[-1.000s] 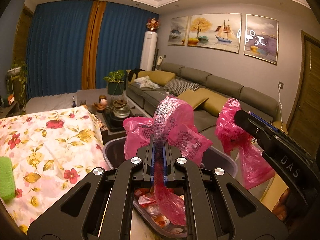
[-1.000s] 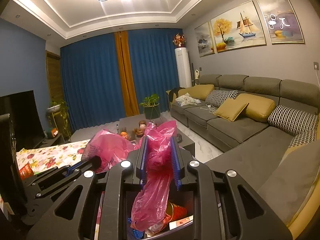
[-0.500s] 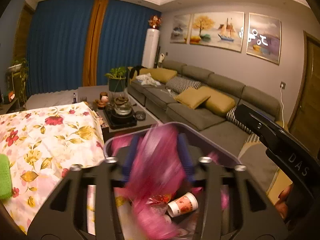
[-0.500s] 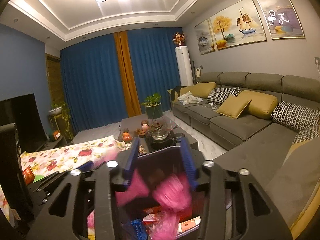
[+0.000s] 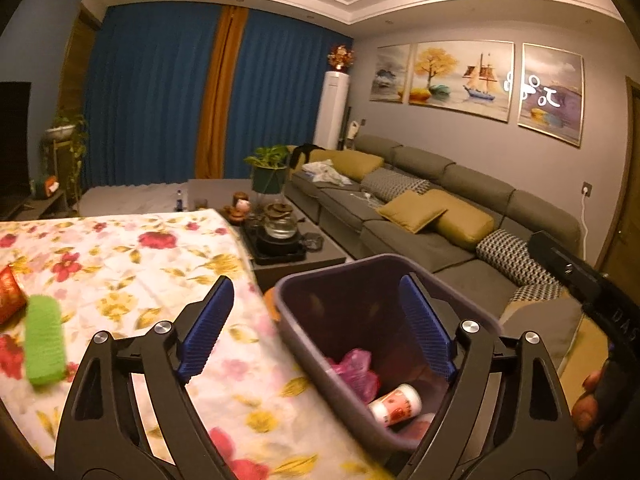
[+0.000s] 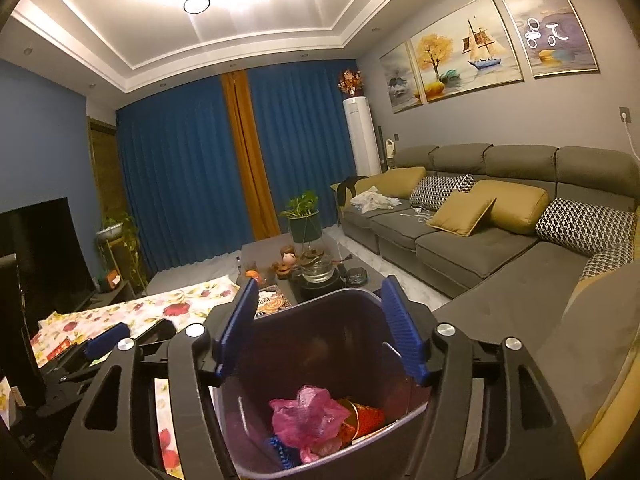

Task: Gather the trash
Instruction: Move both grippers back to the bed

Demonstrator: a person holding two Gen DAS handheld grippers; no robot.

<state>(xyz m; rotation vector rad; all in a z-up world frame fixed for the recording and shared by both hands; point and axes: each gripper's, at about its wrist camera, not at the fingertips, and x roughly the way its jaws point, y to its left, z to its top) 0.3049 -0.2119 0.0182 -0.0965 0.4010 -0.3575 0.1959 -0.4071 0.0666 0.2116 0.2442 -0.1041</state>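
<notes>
One cup (image 5: 395,405) sideways in bin (image 5: 344,276)

**Legible lettering: one marking only**

The letters "DAS" are read in pale print on the black body of the right gripper (image 5: 592,292), where it enters the left wrist view at the right edge; the marking is cut off by the picture's border, so whether more letters follow cannot be told.

Red printing is seen on the white paper cup (image 5: 395,405) lying in the bin (image 5: 304,312), but it is too blurred to be read. A printed pattern is carried by the packet (image 6: 271,305) on the tabletop beyond the bin in the right wrist view, yet no words can be made out on it.
</notes>
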